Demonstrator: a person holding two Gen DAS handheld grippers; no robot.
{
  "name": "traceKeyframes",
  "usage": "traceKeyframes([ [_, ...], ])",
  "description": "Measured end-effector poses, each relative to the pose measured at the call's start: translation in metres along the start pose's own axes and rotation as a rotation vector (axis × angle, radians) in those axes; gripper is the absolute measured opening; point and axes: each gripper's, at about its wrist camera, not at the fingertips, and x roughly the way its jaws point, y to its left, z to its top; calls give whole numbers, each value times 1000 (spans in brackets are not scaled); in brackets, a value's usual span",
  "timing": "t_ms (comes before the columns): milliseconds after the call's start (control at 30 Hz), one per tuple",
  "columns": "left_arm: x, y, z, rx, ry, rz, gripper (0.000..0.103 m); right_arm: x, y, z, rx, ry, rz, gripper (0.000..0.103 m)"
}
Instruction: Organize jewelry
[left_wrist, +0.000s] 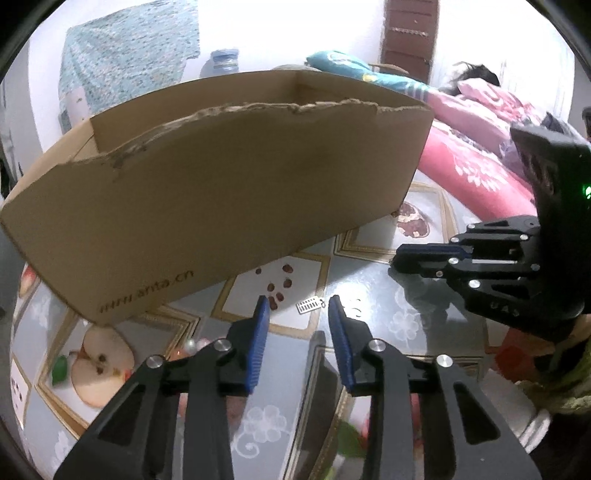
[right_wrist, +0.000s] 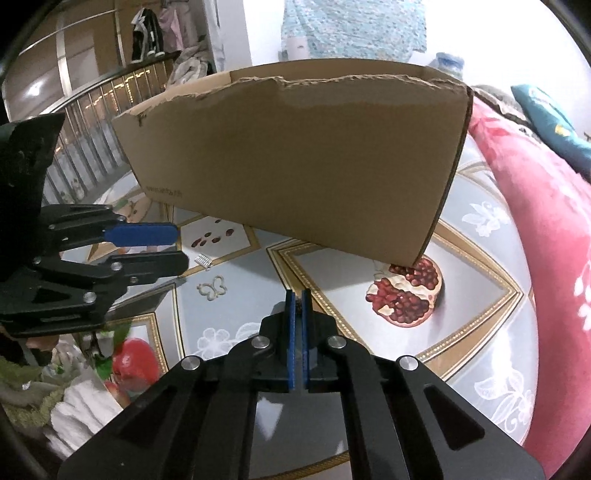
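A small silver rectangular pendant lies on the fruit-print tablecloth, just ahead of and between the tips of my left gripper. That gripper is open and its blue pads do not touch the pendant. From the right wrist the same pendant lies just off the left gripper. A butterfly-shaped silver piece lies nearer me. My right gripper is shut low over the cloth; a tiny dark speck sits at its tips, too small to identify. The right gripper also shows at the right of the left wrist view.
An open cardboard box with a torn rim stands right behind both grippers on the round table. A pink quilt lies along the right, with a person lying under it at the back. Pale beads rest beside my left finger.
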Motion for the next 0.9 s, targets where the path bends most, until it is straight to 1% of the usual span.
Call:
traceKeyframes([
  [133,13,-3,4,57,51,12,30,-2,-2,0,9,-3,5,1],
  [300,18,-7,9,89,67,8,28,-3,-4,0,21,-6,11,1],
  [633,24,-12,17,84,82,-3,5,-8,-10,-4,36,-13,23,1],
  [900,22,-10,15,59,73,-3,4,-10,-12,-4,39,-19,26,0],
])
